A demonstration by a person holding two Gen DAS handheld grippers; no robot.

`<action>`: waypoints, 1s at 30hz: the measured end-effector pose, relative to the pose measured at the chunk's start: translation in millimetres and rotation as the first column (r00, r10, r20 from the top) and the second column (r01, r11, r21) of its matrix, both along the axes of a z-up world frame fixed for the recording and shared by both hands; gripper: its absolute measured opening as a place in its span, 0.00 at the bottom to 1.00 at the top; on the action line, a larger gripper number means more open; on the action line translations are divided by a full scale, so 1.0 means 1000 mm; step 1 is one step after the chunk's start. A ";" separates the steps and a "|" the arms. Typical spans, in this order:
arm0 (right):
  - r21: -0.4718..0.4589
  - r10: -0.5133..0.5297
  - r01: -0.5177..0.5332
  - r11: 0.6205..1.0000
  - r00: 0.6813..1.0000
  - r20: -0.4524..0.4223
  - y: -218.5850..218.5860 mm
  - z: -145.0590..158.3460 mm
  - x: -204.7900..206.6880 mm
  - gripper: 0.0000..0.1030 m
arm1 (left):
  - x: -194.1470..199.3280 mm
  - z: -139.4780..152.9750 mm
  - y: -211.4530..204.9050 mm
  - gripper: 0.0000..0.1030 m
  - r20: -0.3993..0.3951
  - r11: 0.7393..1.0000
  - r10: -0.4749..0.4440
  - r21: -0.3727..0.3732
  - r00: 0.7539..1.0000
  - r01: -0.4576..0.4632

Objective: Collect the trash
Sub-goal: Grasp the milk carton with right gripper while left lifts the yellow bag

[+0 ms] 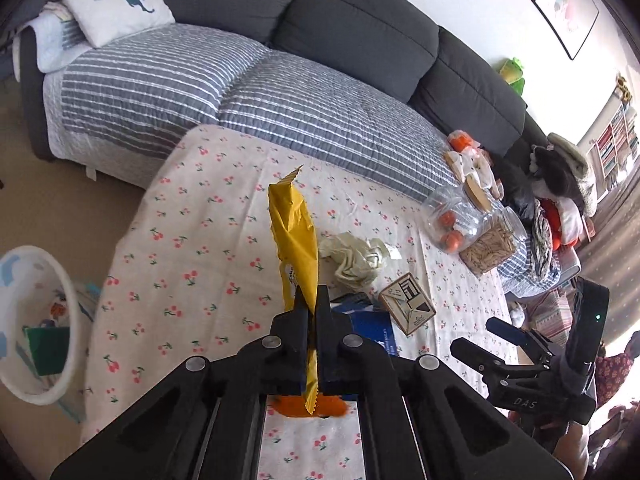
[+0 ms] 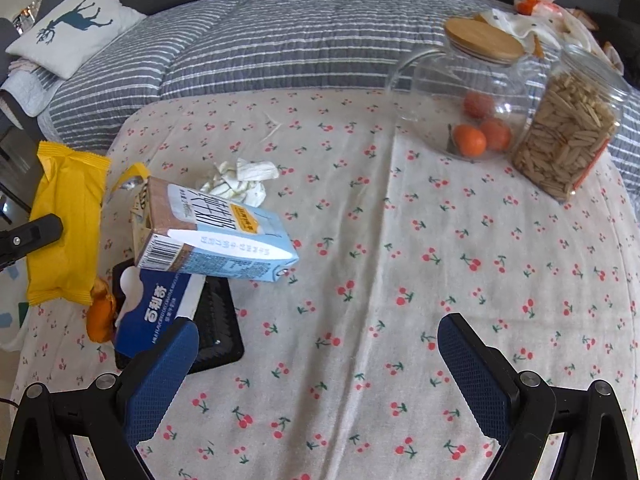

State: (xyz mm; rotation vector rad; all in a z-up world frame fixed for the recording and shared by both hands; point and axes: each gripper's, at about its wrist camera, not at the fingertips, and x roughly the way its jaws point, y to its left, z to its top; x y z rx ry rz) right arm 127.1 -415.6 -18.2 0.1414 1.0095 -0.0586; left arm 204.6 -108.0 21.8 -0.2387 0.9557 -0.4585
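My left gripper (image 1: 313, 304) is shut on a yellow snack wrapper (image 1: 294, 236), which stands up from the jaws above the cherry-print tablecloth (image 1: 192, 264). The right wrist view shows the same wrapper (image 2: 66, 220) at the far left, pinched by a black finger (image 2: 36, 232). My right gripper (image 2: 318, 344) is open over bare cloth, with nothing between its blue pads (image 2: 160, 380). Ahead and left of it lie a tipped milk carton (image 2: 216, 236), a blue biscuit box (image 2: 156, 308), a crumpled tissue (image 2: 240, 180) and an orange wrapper (image 2: 100, 312).
A white bin (image 1: 36, 320) holding some trash stands on the floor left of the table. A lidded glass jar with oranges (image 2: 472, 92) and a jar of seeds (image 2: 568, 136) stand at the table's far right. A striped sofa (image 1: 280, 112) runs behind the table.
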 end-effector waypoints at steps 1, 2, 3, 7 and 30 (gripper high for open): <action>-0.002 0.013 -0.013 1.000 1.000 0.003 0.007 -0.001 0.004 0.96 | 0.000 0.001 0.009 0.02 0.004 1.000 0.013 0.012 1.000 -0.014; -0.005 0.028 -0.028 1.000 1.000 0.006 0.014 -0.001 0.008 0.96 | 0.001 0.001 0.015 0.02 0.006 0.999 0.024 0.021 1.000 -0.024; -0.010 0.043 -0.043 0.999 0.999 0.008 0.021 -0.002 0.012 0.96 | 0.001 0.002 0.024 0.02 0.008 0.999 0.037 0.035 0.999 -0.037; -0.054 0.118 -0.118 0.992 0.993 0.002 0.056 -0.010 0.028 0.96 | 0.004 -0.003 0.051 0.02 -0.002 0.995 0.079 0.065 0.997 -0.078; -0.287 0.113 -0.131 0.949 0.990 -0.079 0.099 -0.057 0.085 0.71 | 0.003 -0.016 0.118 0.02 -0.035 0.981 0.158 0.122 0.987 -0.153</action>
